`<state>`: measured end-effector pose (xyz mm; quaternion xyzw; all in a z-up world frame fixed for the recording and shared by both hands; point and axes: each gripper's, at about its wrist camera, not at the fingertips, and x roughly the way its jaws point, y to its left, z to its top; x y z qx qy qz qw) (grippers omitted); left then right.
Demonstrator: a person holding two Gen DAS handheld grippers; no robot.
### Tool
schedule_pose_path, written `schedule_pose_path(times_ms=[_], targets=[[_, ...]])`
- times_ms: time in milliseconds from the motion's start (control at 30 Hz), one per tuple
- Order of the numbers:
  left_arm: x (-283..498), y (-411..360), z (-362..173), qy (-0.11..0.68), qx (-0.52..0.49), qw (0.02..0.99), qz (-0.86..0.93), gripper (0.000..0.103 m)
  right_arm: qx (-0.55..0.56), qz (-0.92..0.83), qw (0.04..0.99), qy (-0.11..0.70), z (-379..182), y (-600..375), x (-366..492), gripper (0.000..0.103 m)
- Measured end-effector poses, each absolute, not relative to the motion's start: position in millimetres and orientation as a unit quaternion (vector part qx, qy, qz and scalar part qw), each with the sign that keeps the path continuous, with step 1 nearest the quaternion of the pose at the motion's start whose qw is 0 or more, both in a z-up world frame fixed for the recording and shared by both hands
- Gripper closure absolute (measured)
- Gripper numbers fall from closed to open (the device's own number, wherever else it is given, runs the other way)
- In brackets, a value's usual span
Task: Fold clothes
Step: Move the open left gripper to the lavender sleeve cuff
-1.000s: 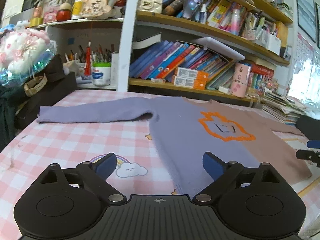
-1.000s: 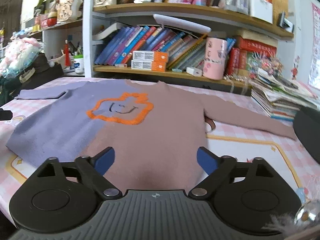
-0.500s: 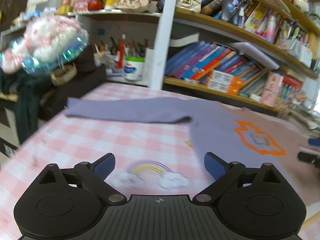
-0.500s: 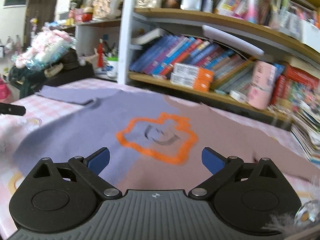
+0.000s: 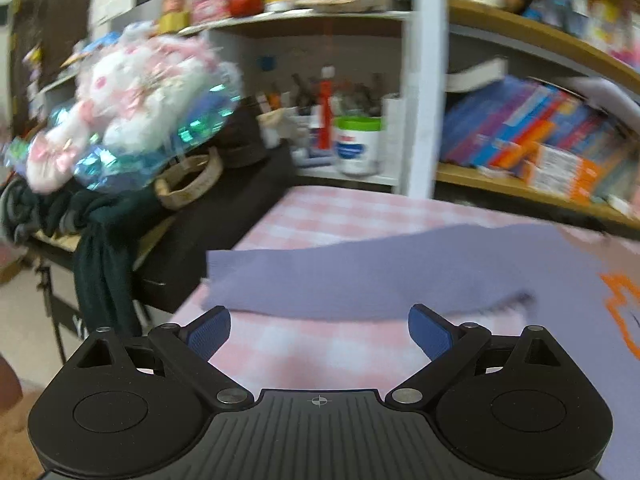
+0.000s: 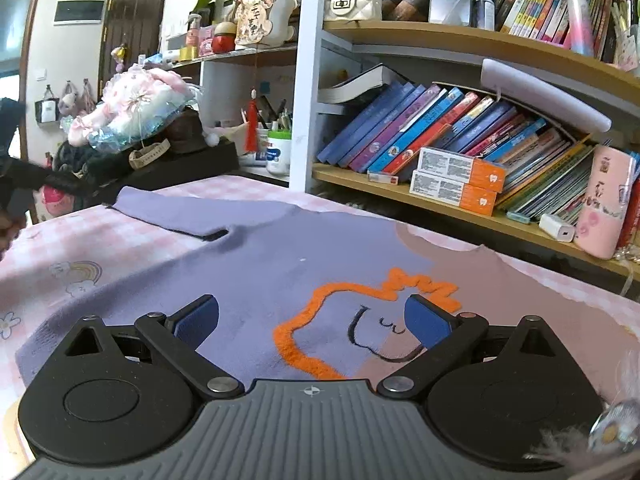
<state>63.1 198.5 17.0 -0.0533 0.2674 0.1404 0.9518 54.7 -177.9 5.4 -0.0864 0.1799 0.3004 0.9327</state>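
A sweater lies flat on the pink checked tablecloth (image 5: 320, 352), half lilac (image 6: 248, 272), half dusty brown (image 6: 500, 304), with an orange-outlined face (image 6: 360, 320) on the chest. Its lilac sleeve (image 5: 360, 276) stretches left toward the table's left edge. My left gripper (image 5: 319, 330) is open and empty, just short of the sleeve's cuff end. My right gripper (image 6: 312, 320) is open and empty, over the sweater's chest.
A bookshelf (image 6: 460, 148) with books and boxes runs along the back. A plush bouquet (image 5: 132, 120) sits on black furniture (image 5: 208, 232) at the table's left edge. A pen cup (image 5: 356, 144) stands behind. A pink cup (image 6: 604, 208) is at the back right.
My left gripper swung left from the sweater's body to the lilac sleeve's end. My right gripper moved left and forward, from the hem to the chest. Both stayed open.
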Motion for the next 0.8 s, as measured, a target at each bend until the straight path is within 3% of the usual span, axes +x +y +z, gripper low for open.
schedule_pose_path(times_ms=[233, 533, 700, 800], targets=[[93, 243, 5, 0.266, -0.143, 0.927, 0.222, 0.017, -0.026, 0.303, 0.935, 0.182, 6, -196, 58, 0.003], [101, 268, -11, 0.259, -0.23, 0.902, 0.258, 0.03, -0.036, 0.308, 0.934, 0.175, 7, -192, 51, 0.003], [109, 271, -12, 0.254, -0.283, 0.897, 0.227, 0.058, -0.037, 0.309, 0.934, 0.179, 6, -192, 52, 0.003], [114, 268, -15, 0.247, -0.317, 0.893, 0.202, 0.06, -0.037, 0.309, 0.933, 0.18, 6, -192, 52, 0.003]])
